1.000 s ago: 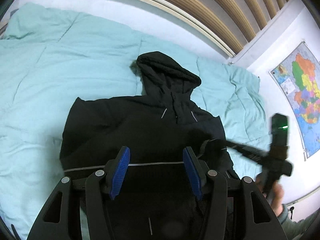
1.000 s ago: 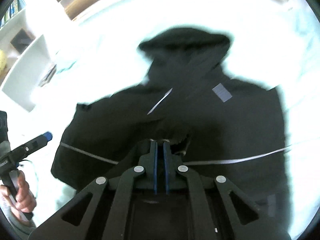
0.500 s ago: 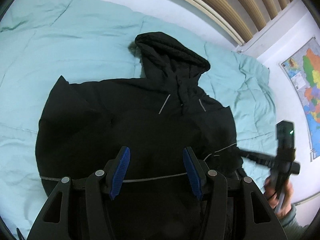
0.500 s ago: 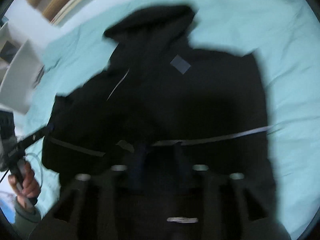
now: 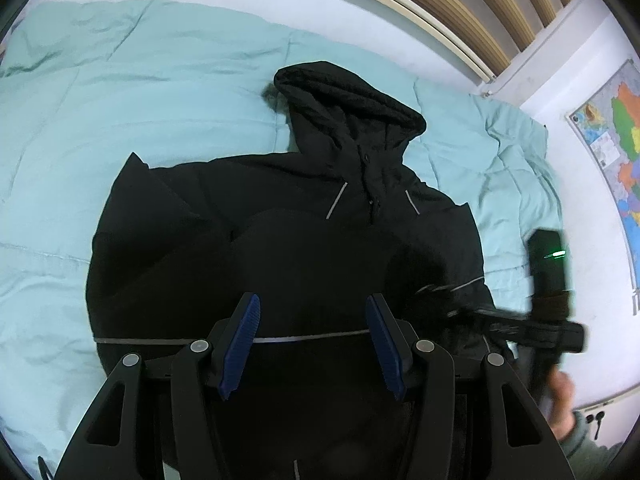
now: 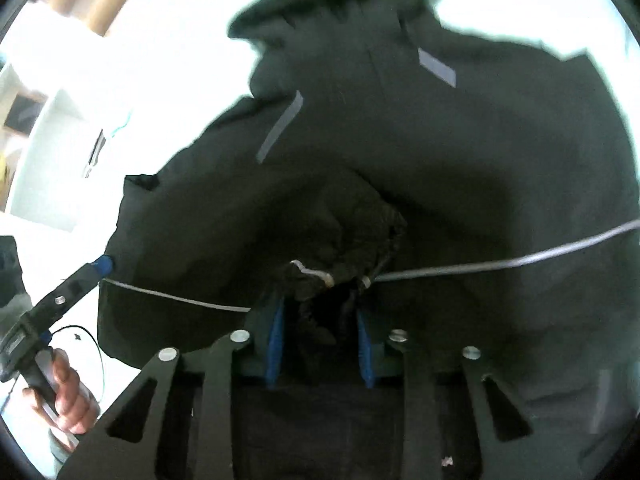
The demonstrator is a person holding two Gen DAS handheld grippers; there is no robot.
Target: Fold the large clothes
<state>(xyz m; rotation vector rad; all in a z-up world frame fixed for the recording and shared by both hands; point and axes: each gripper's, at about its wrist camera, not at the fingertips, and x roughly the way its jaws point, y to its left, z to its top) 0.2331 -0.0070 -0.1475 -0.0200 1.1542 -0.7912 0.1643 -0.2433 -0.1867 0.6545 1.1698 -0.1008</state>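
Right gripper (image 6: 320, 340) pad gap hidden by jacket (image 6: 420, 168) cuff

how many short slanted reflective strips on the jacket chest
2: one strip left of the collar placket, one strip right of it, on the black jacket. Folds may hide more.

Matt black cloth jacket (image 5: 288, 248), soft quilted teal duvet (image 5: 120, 120), ribbed blue fingers (image 5: 240, 344)
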